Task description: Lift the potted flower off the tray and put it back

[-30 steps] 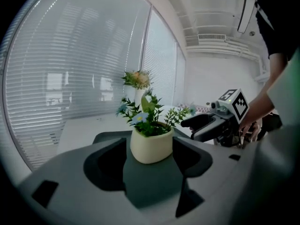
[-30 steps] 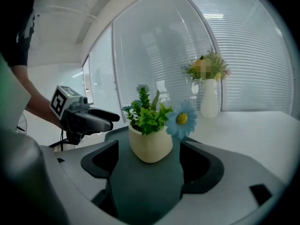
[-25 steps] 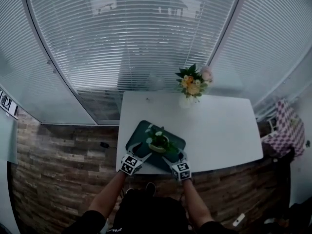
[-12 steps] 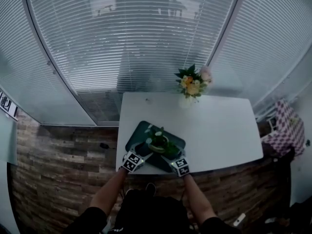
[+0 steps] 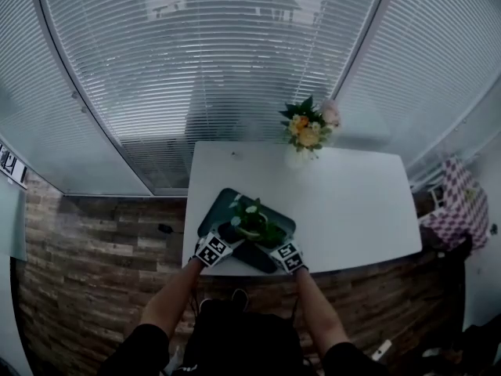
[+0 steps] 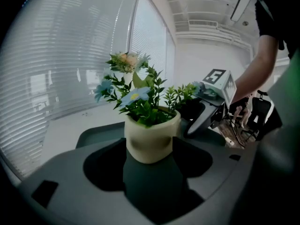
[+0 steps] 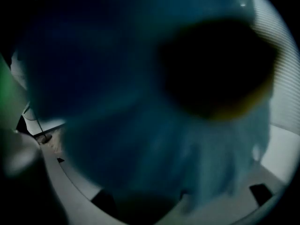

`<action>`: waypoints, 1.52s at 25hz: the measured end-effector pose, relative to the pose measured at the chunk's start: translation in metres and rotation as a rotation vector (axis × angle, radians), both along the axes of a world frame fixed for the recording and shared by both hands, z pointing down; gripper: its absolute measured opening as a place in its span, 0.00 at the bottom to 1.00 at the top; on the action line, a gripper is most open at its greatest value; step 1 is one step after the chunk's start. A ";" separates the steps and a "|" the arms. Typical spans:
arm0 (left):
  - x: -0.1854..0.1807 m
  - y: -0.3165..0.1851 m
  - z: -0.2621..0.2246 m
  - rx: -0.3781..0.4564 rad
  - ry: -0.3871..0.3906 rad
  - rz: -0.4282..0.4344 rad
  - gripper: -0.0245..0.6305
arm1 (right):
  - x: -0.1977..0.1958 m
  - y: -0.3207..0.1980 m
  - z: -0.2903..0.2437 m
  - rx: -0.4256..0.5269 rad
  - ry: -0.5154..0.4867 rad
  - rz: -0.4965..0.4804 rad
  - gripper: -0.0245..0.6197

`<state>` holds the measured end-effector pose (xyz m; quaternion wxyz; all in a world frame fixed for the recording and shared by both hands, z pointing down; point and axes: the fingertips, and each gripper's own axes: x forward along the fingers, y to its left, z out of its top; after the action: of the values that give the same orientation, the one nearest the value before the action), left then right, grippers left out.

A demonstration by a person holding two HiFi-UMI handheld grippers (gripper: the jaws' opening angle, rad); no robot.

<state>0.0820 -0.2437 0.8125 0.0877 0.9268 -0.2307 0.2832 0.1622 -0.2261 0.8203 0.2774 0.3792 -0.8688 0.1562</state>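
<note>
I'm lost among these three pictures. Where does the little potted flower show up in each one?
Head view: potted flower low centre, over the green tray.
Left gripper view: dead centre, its cream pot between the jaws.
Right gripper view: only a blurred blue blossom right against the lens; the pot is hidden.
Shared landmark: the window blinds.

Office meeting room by the look — full-height slatted blinds (image 5: 211, 69), plain white table (image 5: 352, 210), wood-plank floor (image 5: 94, 257)
</note>
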 end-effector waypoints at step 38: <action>0.006 0.001 -0.001 -0.001 -0.071 0.125 0.48 | -0.016 -0.011 -0.005 0.062 0.081 -0.054 0.62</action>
<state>0.0884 -0.2422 0.8114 0.0622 0.9287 -0.1750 0.3209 0.1464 -0.2374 0.8156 0.3044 0.3699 -0.8714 0.1062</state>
